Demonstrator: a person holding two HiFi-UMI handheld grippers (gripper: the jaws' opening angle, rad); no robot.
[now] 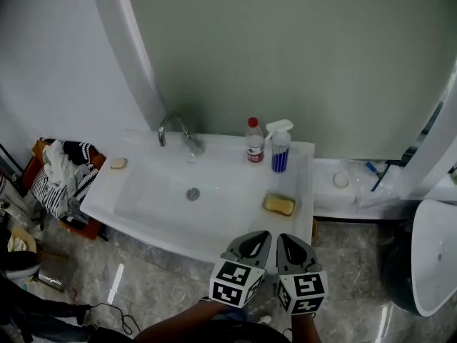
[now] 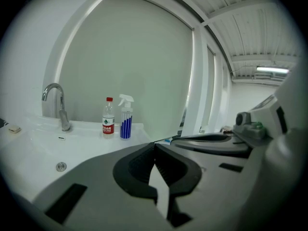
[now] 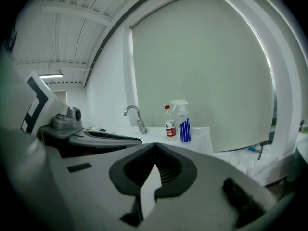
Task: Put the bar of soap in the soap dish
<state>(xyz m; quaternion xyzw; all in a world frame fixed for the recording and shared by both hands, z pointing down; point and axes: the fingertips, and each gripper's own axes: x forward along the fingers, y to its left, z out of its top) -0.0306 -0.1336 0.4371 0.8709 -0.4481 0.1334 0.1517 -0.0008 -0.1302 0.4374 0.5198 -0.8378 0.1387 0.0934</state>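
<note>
A small beige bar, apparently the soap (image 1: 118, 163), lies on the left rim of the white washbasin (image 1: 214, 224); in the left gripper view it shows as the soap (image 2: 14, 129) at the far left edge. I cannot pick out a soap dish for certain. A yellow block (image 1: 279, 204) rests on the basin's right rim. My left gripper (image 1: 264, 234) and right gripper (image 1: 283, 236) hover side by side at the basin's near right corner. The left gripper (image 2: 154, 144) is shut and empty, and so is the right gripper (image 3: 155, 145).
A chrome faucet (image 1: 175, 131) stands at the basin's back. Right of it are a red-capped bottle (image 1: 254, 141) and a blue spray bottle (image 1: 280, 147). A round white item (image 1: 341, 180) lies on the right ledge. A basket of clothes (image 1: 64, 177) sits left of the basin.
</note>
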